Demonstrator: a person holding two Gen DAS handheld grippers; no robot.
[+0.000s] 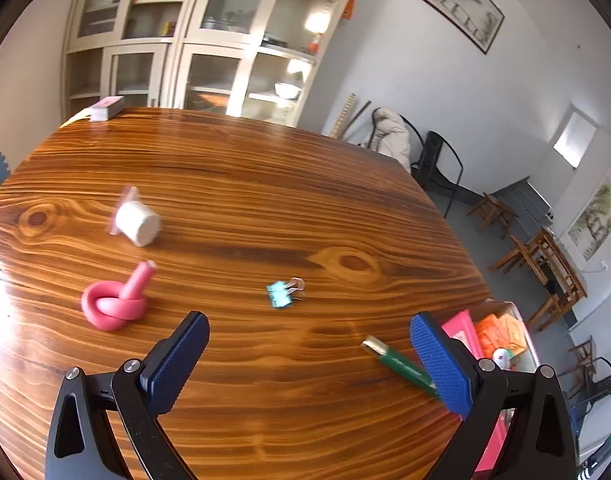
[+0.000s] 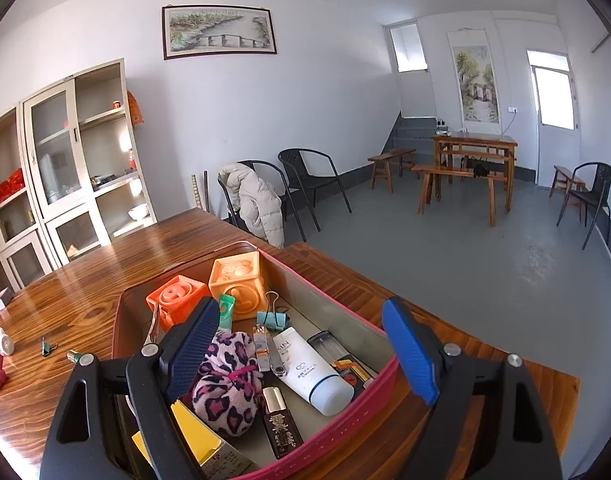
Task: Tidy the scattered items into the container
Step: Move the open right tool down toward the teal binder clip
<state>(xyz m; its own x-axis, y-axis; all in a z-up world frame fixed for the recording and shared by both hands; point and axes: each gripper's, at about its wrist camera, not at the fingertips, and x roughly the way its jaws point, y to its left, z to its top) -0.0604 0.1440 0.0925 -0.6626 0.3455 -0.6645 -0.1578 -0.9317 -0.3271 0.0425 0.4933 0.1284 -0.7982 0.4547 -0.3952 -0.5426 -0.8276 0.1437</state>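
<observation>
At the centre of the left wrist view, the glossy wooden table (image 1: 265, 200) shows orange-brown stripes of grain with darker knots. On it lie a knotted pink rubbery tube (image 1: 115, 304) at lower left, a white roll in a clear bag (image 1: 137, 222) above it, a small turquoise binder clip with silver handles (image 1: 281, 293) and a dark green pen with a pale tip (image 1: 401, 366) (lettering illegible). In the lower middle of the right wrist view, the pink-rimmed grey-lined container (image 2: 337, 436) holds two orange toy cubes (image 2: 209, 292), a pink-and-black leopard-spotted plush pouch (image 2: 229, 384) and a white squeeze tube (image 2: 313, 372). The finger pads (image 2: 409, 348) are textured blue.
</observation>
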